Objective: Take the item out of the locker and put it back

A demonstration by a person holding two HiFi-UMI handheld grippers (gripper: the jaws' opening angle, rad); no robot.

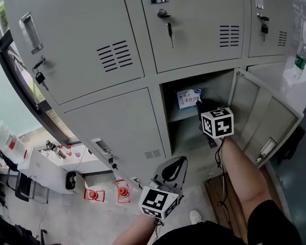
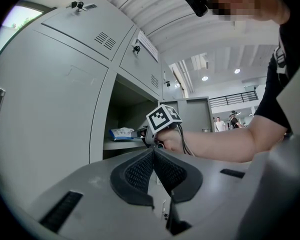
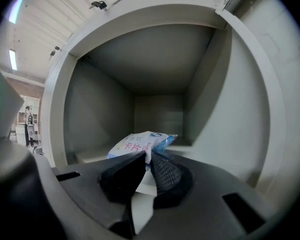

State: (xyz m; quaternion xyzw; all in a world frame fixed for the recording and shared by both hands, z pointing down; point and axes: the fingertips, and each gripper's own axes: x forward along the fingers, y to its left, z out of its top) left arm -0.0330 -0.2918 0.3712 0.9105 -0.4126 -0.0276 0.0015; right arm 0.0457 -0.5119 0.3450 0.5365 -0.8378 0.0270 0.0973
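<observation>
Nearest to you, the left gripper (image 1: pixel 172 171) hangs low in front of the lockers, well apart from the work. Its jaws are pressed together with nothing between them.

**Step in hand.** Your right gripper (image 1: pixel 199 105) reaches into the open grey metal locker compartment (image 1: pixel 220 86). Its jaws are clamped on the near edge of the white-and-blue plastic packet (image 3: pixel 137 144).

**Position of the item.**
- The packet is inside the compartment, over the grey inner shelf (image 1: pixel 179 117) and towards its left side.
- It extends away from the jaws towards the back wall.
- No view shows whether it rests on the shelf or is lifted just clear of it.

**Next move.** These views suit either half of the task.
- To take the item out, draw the right gripper straight back through the opening. Keep clear of the frame and of the grey hinged door (image 1: pixel 265 117) standing open on the right.
- To put the item back, settle it flat on the shelf, then part the jaws and withdraw.
</observation>
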